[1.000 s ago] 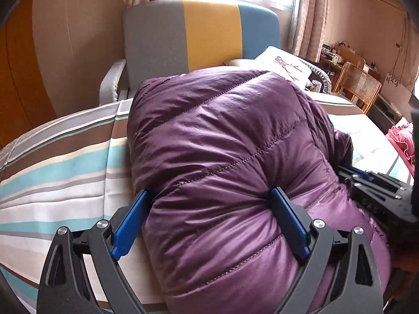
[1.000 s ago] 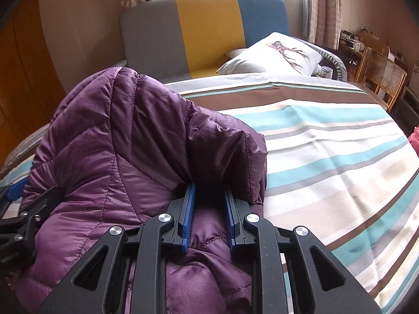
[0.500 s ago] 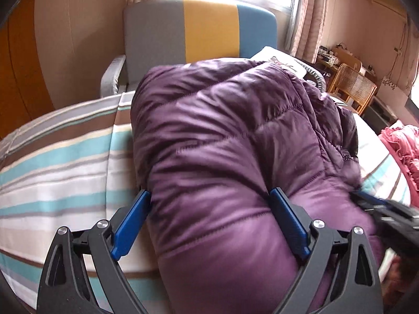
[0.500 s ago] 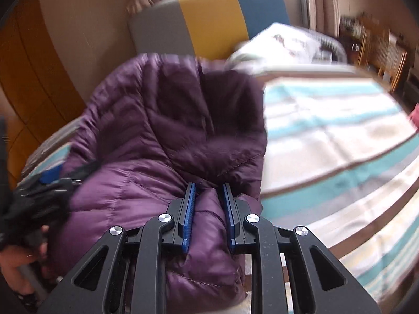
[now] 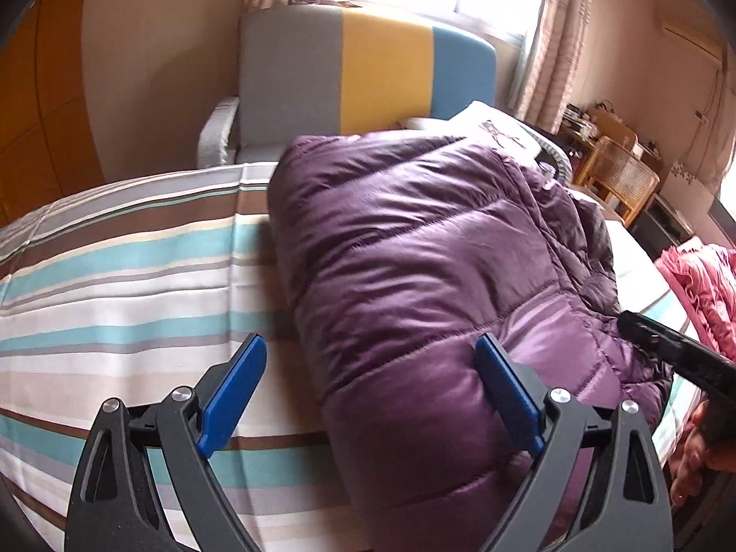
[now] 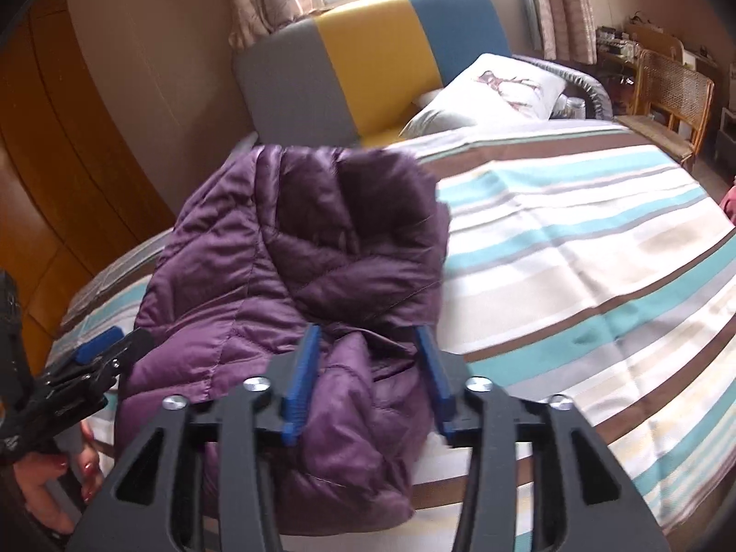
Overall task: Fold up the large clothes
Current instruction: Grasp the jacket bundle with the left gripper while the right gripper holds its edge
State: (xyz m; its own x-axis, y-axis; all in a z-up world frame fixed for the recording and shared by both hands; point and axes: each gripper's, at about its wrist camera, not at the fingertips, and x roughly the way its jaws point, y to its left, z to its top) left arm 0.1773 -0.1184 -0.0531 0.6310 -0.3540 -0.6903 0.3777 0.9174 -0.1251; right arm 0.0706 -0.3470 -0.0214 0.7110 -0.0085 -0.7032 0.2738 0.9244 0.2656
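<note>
While purple down jacket [image 6: 294,276] lies folded on bed [image 6: 575,253], right gripper [image 6: 368,382] fingers just opened, fabric loosely between; left gripper [image 5: 368,391] fingers wide, jacket edge between. Risk: puffy filling springs fold open.

Both wrist views look steeply down, close, sharing the purple jacket [image 5: 437,276] and striped bed [image 6: 575,253].

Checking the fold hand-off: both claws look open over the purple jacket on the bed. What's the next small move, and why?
Probably draw both claws straight back, clear of the jacket. The right claw has just been opening, and jacket fabric sits loose between its pads. The left claw stands wide with the folded bundle's edge still inside it. The bundle lies on the striped bedspread, so closing again would likely disturb it.
</note>
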